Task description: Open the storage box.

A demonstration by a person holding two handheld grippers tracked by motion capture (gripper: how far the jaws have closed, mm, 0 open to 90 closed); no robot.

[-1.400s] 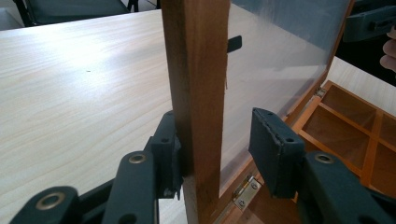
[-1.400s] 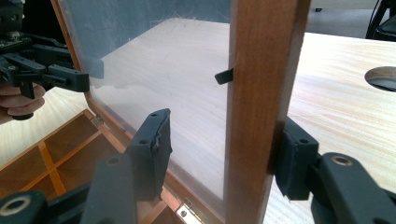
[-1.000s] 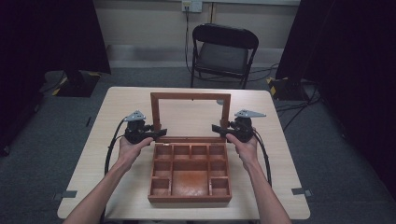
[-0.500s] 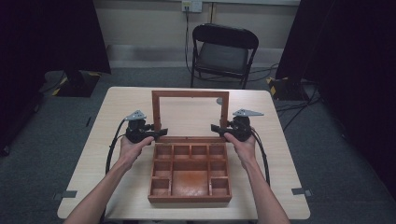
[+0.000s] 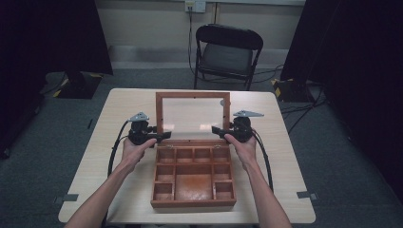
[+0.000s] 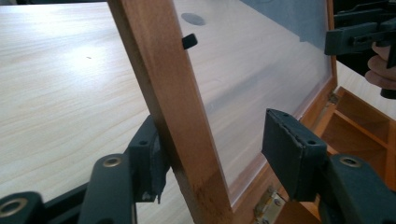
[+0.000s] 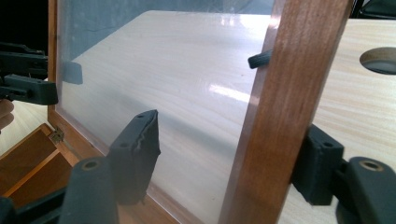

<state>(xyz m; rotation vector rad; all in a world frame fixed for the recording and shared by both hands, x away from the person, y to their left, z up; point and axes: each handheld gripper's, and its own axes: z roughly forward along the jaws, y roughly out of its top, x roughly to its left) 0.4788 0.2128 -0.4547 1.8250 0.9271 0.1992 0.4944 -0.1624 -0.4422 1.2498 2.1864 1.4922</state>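
Both grippers, left (image 5: 164,136) and right (image 5: 216,129), straddle the upright lid (image 5: 193,115) (glass-paned) with fingers open, box (image 5: 193,173) below.

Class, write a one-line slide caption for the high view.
Two hand-held grippers, left gripper and right gripper, straddle the side rails of the wooden box's raised glass lid, jaws open.

Beyond the light wooden bench (image 5: 119,137) stands a black folding chair (image 5: 227,53) on grey carpet, with a wall outlet (image 5: 195,5) above it and dark curtains (image 5: 47,38) either side.
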